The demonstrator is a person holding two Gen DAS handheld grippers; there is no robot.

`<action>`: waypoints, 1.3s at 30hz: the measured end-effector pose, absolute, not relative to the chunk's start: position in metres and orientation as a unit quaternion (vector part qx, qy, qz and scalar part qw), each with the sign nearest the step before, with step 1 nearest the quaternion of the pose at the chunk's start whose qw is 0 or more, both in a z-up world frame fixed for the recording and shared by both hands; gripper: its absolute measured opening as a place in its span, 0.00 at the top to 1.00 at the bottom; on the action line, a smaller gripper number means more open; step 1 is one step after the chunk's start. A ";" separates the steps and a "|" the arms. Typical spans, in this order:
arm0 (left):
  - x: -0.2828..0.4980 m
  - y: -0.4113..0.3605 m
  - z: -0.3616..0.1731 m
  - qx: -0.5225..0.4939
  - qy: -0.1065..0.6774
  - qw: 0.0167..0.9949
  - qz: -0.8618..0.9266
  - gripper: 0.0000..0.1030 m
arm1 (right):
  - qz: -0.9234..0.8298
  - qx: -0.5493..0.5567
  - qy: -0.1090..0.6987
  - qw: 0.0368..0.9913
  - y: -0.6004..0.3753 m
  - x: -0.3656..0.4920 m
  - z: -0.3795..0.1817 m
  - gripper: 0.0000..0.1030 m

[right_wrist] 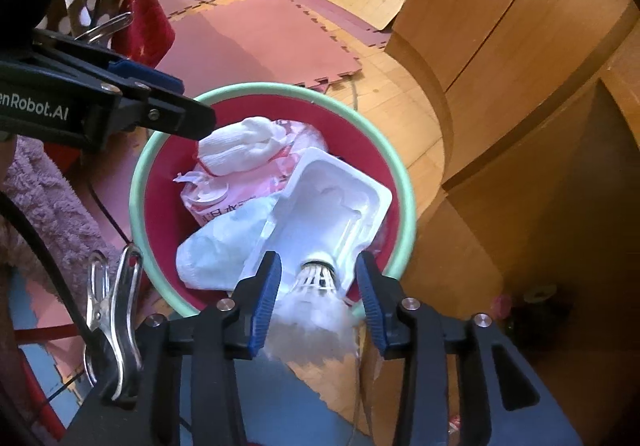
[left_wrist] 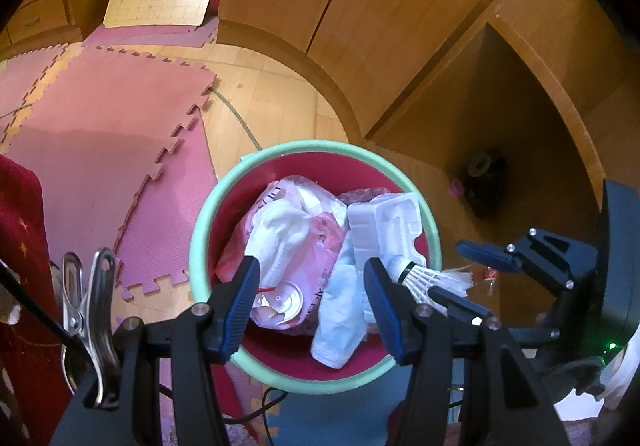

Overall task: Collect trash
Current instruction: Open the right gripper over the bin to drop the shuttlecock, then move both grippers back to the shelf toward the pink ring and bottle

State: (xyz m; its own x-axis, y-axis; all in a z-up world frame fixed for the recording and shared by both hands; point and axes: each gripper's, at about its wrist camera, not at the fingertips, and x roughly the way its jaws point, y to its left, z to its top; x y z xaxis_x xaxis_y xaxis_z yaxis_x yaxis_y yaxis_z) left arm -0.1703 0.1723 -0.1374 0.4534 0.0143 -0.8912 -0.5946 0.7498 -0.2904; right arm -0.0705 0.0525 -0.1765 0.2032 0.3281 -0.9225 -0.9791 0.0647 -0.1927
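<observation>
A red trash bin with a green rim [left_wrist: 200, 230] [right_wrist: 138, 181] stands on the floor, holding a white foam tray [left_wrist: 384, 226] [right_wrist: 332, 205], white cloth [left_wrist: 280, 230] [right_wrist: 244, 149], pink plastic wrap [left_wrist: 320, 246] and a pale sock [right_wrist: 224, 246]. My left gripper [left_wrist: 310, 294] is open and empty above the bin. My right gripper [right_wrist: 318, 290] [left_wrist: 452, 274] is open, its fingers on either side of a white shuttlecock [right_wrist: 316, 298] [left_wrist: 432, 280] that hangs over the bin's near rim, cork end toward the tray. I cannot tell whether the fingers touch it.
Pink foam puzzle mats [left_wrist: 104, 133] [right_wrist: 256, 29] cover the floor left of the bin. Wooden cabinets [left_wrist: 400, 25] [right_wrist: 520, 65] stand to the right, with a dark recess [left_wrist: 480, 181]. A red cloth [left_wrist: 24, 246] hangs at the left. A cable [left_wrist: 240, 117] runs along the wooden floor.
</observation>
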 end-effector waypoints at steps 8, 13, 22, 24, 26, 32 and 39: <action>-0.173 0.173 -0.122 -0.301 0.482 0.802 0.186 0.45 | 0.516 -0.458 0.320 0.649 0.045 -0.081 -0.142 0.59; -0.169 0.163 -0.110 -0.295 0.483 0.805 0.177 0.45 | 0.507 -0.471 0.302 0.656 0.031 -0.085 -0.130 0.59; -0.156 0.139 -0.089 -0.292 0.473 0.820 0.137 0.44 | 0.419 -0.467 0.311 0.714 -0.006 -0.063 -0.110 0.59; -0.148 0.128 -0.085 -0.293 0.471 0.822 0.124 0.44 | 0.402 -0.446 0.321 0.733 -0.021 -0.059 -0.104 0.59; -0.140 0.113 -0.081 -0.281 0.470 0.830 0.107 0.44 | 0.389 -0.433 0.323 0.746 -0.035 -0.058 -0.100 0.59; -0.128 0.076 -0.075 -0.244 0.472 0.845 0.066 0.44 | 0.337 -0.406 0.346 0.776 -0.077 -0.045 -0.108 0.59; -0.109 0.045 -0.080 -0.232 0.474 0.849 0.042 0.44 | 0.294 -0.386 0.398 0.779 -0.122 -0.036 -0.154 0.59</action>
